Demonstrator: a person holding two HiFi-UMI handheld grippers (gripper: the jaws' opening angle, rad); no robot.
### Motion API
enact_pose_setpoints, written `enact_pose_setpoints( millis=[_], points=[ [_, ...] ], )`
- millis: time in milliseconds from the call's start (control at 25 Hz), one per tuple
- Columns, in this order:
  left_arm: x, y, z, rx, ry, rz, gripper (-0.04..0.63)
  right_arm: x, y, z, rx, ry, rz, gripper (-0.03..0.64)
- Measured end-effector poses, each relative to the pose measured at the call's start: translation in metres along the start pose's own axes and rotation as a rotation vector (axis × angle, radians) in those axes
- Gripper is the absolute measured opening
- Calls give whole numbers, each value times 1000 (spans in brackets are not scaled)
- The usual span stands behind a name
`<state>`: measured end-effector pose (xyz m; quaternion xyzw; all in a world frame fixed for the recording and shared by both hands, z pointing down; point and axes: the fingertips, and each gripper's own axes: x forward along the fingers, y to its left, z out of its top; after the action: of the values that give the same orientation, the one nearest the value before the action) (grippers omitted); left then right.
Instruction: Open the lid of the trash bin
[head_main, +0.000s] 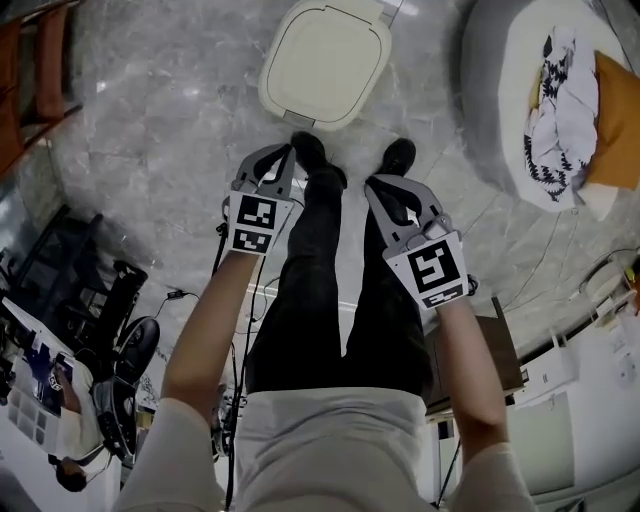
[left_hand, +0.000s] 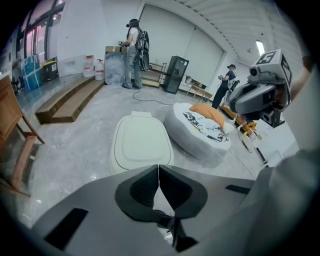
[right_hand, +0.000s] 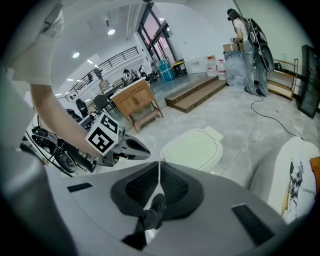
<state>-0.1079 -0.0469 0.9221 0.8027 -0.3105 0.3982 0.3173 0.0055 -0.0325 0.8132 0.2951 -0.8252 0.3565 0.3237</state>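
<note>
Both tools clenched empty; the trash bin lid (head_main: 325, 62) lies at one o'clock from our nearer left tool (head_main: 284, 158), eleven from our right tool (head_main: 378, 188).

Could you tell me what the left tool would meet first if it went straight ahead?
Most likely the closed trash bin lid, directly ahead of the shut left tool, though depth is unclear.

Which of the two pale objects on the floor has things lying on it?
The round cushion at the right: a patterned cloth and an orange pillow lie on it. The trash bin is bare on top.
</note>
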Motion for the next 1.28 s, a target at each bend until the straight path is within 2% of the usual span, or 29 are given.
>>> enact_pose_setpoints(
  millis=[240, 600, 720, 880, 1000, 1120, 1280],
  points=[
    [29, 6, -19, 1, 51, 17, 18, 9, -7, -21, 28, 19, 7, 31],
    [78, 11, -38, -39, 151, 62, 19, 16, -10, -35, 46, 25, 21, 31],
    [85, 16, -45, -36, 204, 94, 20, 13, -12, -35, 49, 22, 25, 31],
    [87, 16, -51, -52, 227, 119, 19, 12, -17, -39, 50, 23, 26, 32],
    [88, 17, -53, -28, 274, 130, 19, 12, -22, -43, 65, 28, 19, 32],
    [91, 16, -52, 1, 269, 126, 20, 12, -26, -42, 64, 23, 12, 32],
    [91, 16, -51, -33, 244, 94, 20, 8, -21, -33, 49, 17, 11, 31]
  ],
)
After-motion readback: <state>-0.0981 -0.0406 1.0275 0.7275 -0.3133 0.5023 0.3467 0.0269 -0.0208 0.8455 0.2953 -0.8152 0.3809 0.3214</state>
